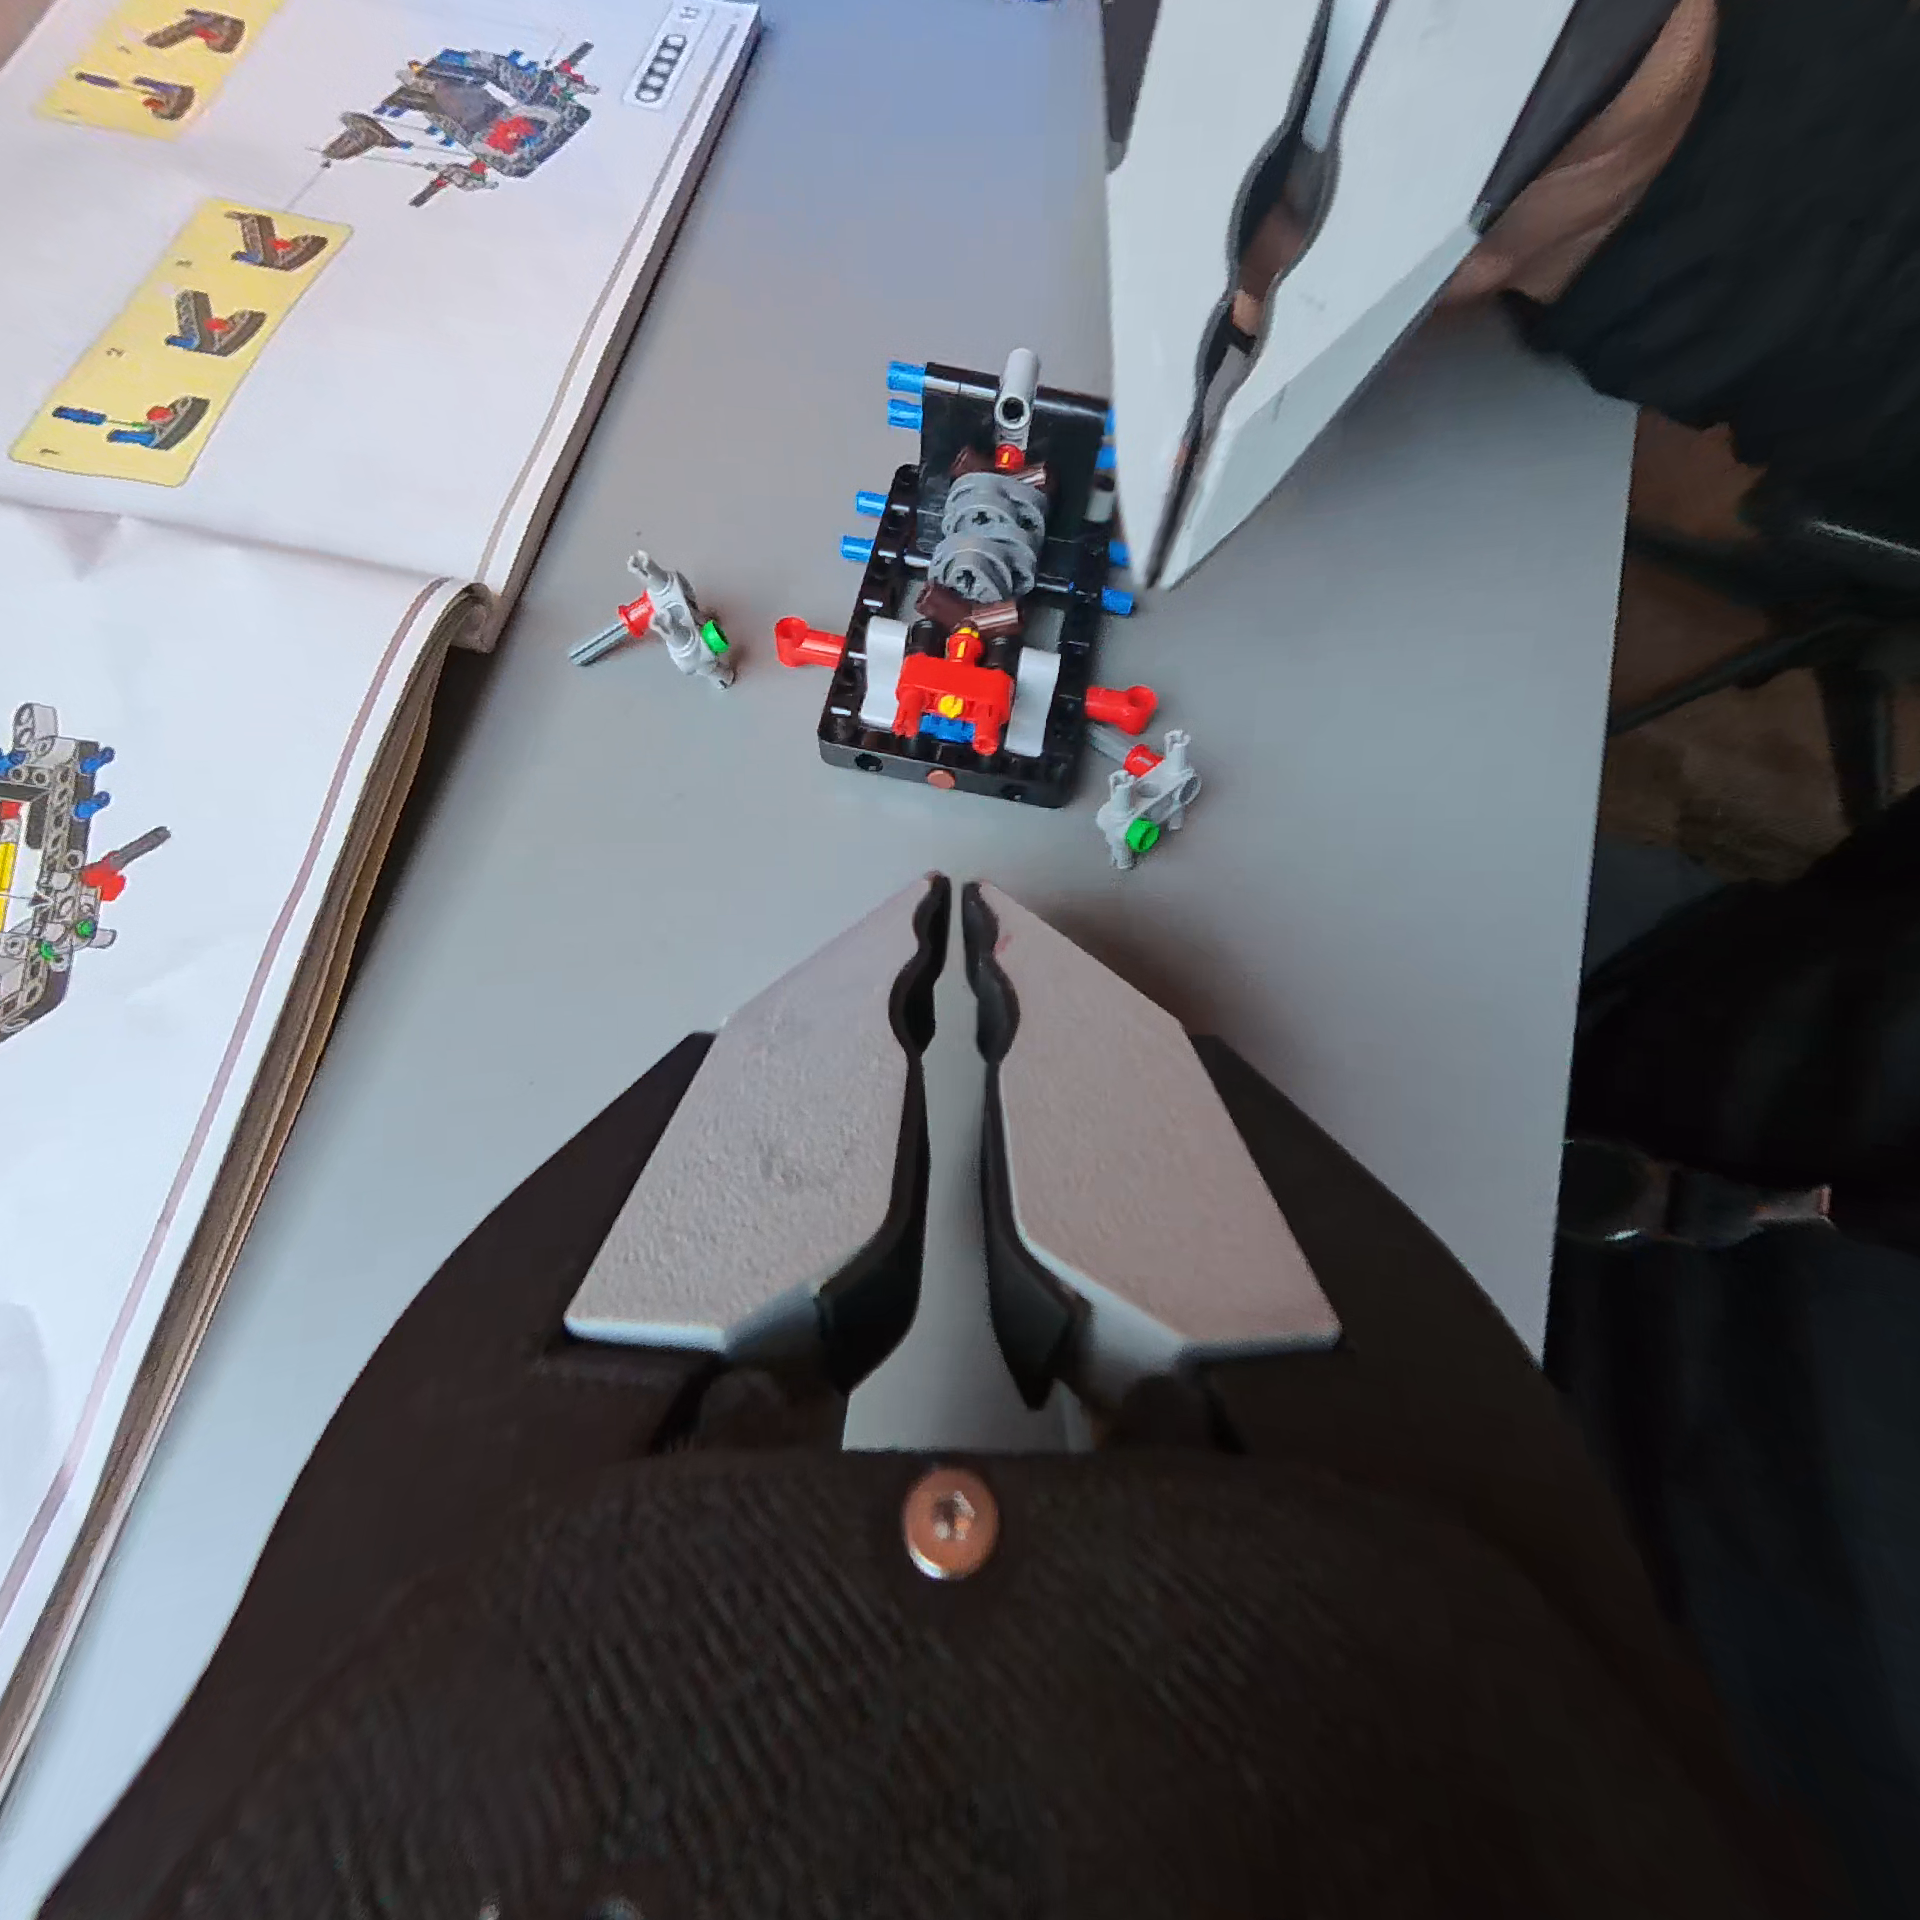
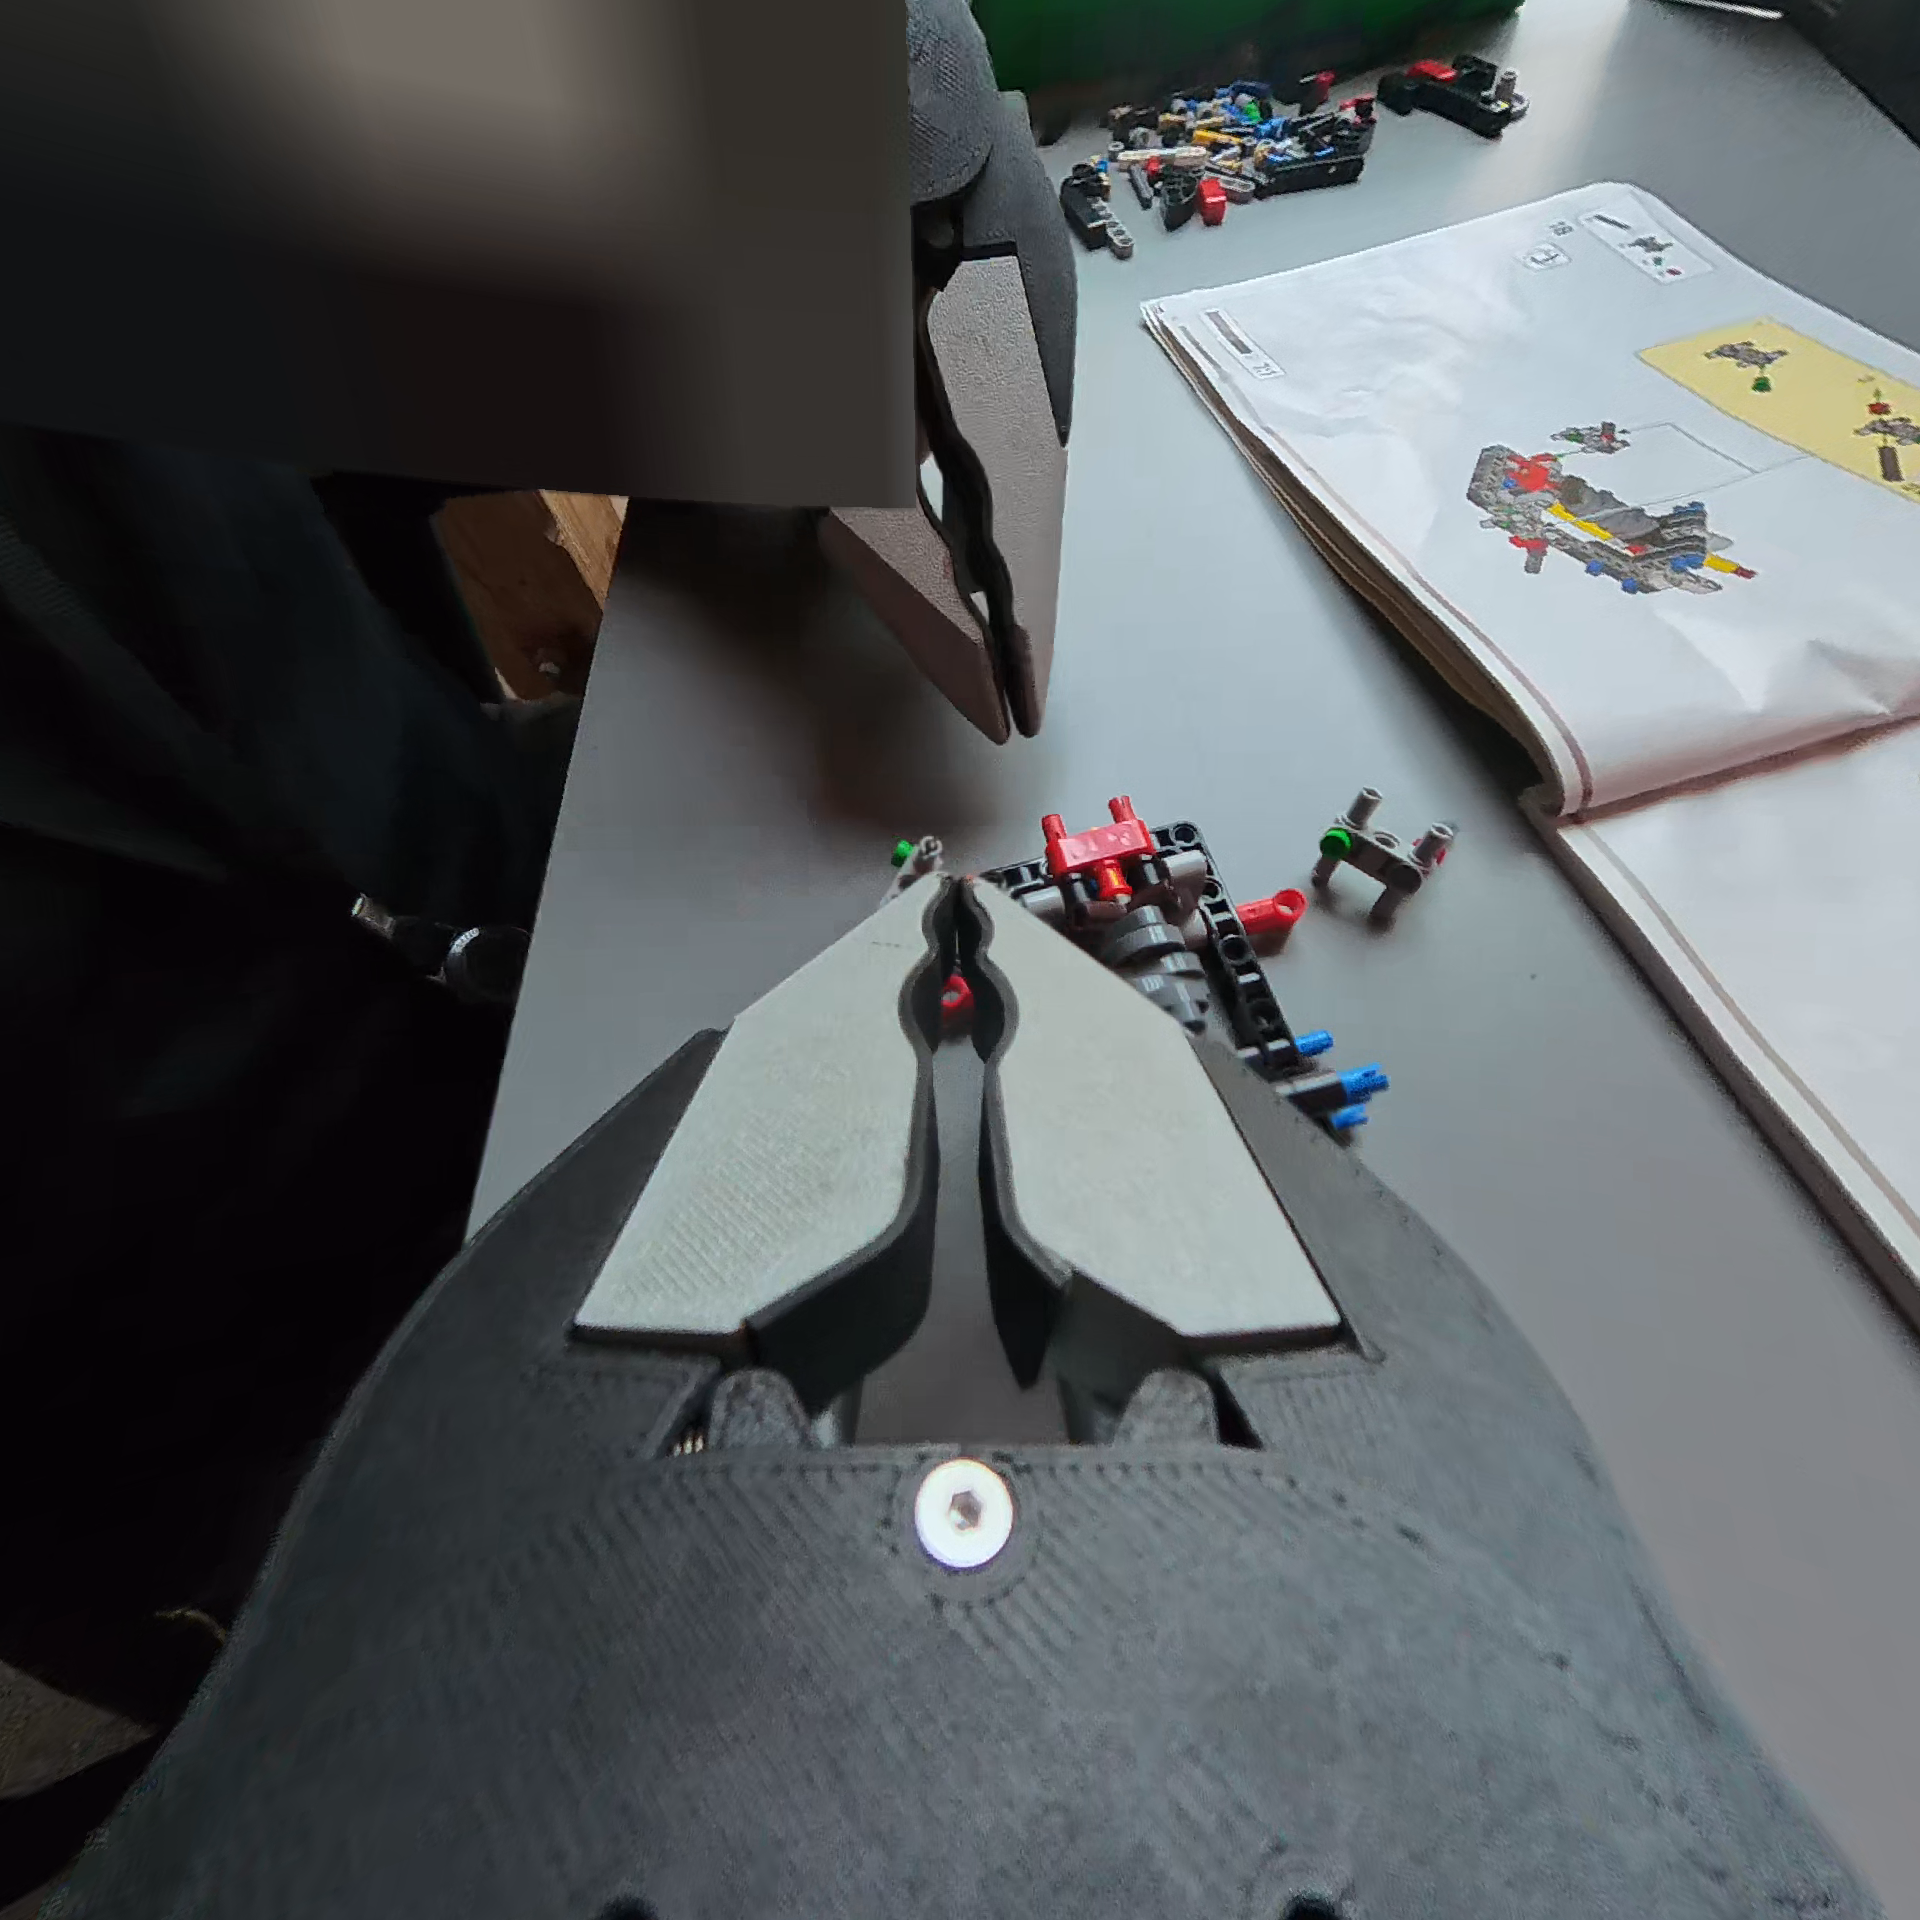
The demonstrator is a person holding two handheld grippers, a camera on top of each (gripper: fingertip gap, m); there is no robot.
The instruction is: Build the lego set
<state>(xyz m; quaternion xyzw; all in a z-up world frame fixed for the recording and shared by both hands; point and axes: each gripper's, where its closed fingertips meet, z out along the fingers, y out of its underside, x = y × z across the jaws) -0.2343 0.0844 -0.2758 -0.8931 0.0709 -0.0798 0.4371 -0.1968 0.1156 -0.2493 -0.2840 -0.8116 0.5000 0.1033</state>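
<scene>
While the black frame assembly [image 1: 961, 613] sits on the grey desk [image 1: 665, 935] with its gears, red block and blue pins already fitted, the build looks to be at an early-to-middle stage. 2 small grey sub-assemblies lie loose: one [image 1: 675, 623] between the frame and the open instruction booklet [image 1: 343, 343], the other [image 1: 1148, 795] just beside the frame's near right corner. I judge both are yet to be joined to the red pins sticking out of the frame's sides. A pile of loose pieces [image 2: 1226, 145] waits well apart at the far end of the desk, so much is left.

The frame's long axis runs away from the left tongs [image 1: 956, 888], red block end nearest them, grey upright connector at the far end. The left tongs are pressed nearly together and hold nothing. The right tongs [image 2: 961, 883] hover over the frame, also closed on nothing.
</scene>
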